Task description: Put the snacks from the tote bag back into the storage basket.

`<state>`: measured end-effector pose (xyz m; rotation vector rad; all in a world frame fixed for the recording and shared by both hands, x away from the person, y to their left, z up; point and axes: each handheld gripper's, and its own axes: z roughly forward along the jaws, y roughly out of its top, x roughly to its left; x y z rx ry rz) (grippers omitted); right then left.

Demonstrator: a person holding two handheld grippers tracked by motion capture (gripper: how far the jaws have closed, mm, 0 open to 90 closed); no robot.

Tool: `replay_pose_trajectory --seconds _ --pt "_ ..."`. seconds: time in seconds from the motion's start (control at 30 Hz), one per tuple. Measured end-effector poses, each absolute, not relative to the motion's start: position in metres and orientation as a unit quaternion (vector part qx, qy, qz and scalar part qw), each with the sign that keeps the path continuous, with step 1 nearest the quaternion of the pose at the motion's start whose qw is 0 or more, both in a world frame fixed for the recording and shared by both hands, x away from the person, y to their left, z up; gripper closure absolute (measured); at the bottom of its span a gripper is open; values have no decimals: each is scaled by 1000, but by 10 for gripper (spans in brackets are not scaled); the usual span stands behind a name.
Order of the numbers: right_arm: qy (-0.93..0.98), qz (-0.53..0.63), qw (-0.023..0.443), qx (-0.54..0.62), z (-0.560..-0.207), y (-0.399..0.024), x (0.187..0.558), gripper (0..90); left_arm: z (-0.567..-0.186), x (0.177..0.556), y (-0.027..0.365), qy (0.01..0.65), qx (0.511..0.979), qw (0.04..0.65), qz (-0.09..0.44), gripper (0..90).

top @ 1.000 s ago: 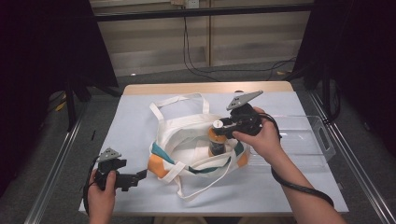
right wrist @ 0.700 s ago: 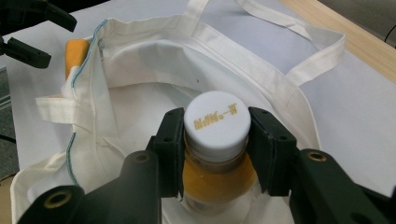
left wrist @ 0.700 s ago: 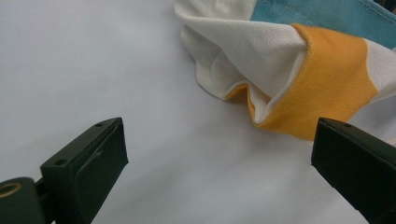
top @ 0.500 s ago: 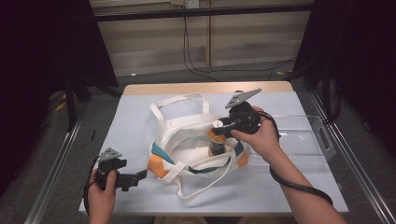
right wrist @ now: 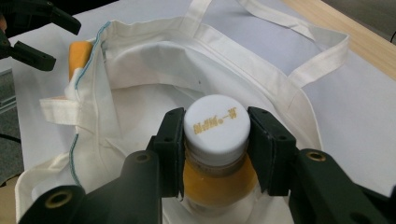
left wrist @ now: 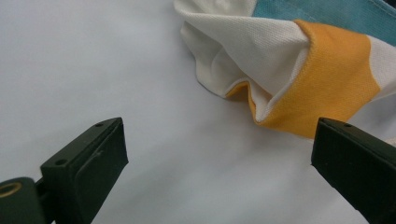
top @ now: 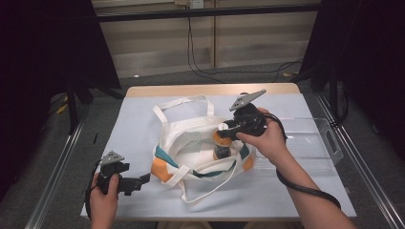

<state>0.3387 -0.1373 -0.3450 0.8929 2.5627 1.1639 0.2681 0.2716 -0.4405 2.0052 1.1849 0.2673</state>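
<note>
Change since the earlier frames: next to none; both hands keep their places, the bottle [top: 221, 143] sits where it did in the mouth of the bag, and the right jaws have just been closing a shade tighter with the bottle's white cap between them. Item: bottle, orange contents, white cap [right wrist: 215, 124], upright inside the opening of the tote bag [top: 191, 138], which lies slumped at the middle of the white table [top: 143, 119] with its handles trailing toward 12 and 6 o'clock. Right gripper [right wrist: 215, 140]: clenched on the bottle at the neck, one pad on each side of the cap, pointing down into the bag from about 3 o'clock of it; the right hand [top: 267, 138] wraps the body from behind, wrist raised, forearm running off toward 5 o'clock. Left gripper [top: 143, 180]: released, jaws wide apart and bare, lying low and level near the table's 7 o'clock corner, aimed at the bag's orange corner [left wrist: 322, 79] without touching it; left hand [top: 102, 198] rests at the table edge. Clear tray [top: 310, 143] at 3 o'clock of the bag. Handling note: the step appears to be lowering the bottle into the bag; keep it vertical, hold the clamp firm until the base is supported, and consider pinning the bag's rim with the free gripper so the cloth does not fold under.
</note>
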Motion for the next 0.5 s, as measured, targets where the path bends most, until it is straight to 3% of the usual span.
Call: replay_pose_trajectory --seconds 0.5 --pt "888 342 74 300 -334 -133 345 594 -440 268 272 466 788 389 103 35"
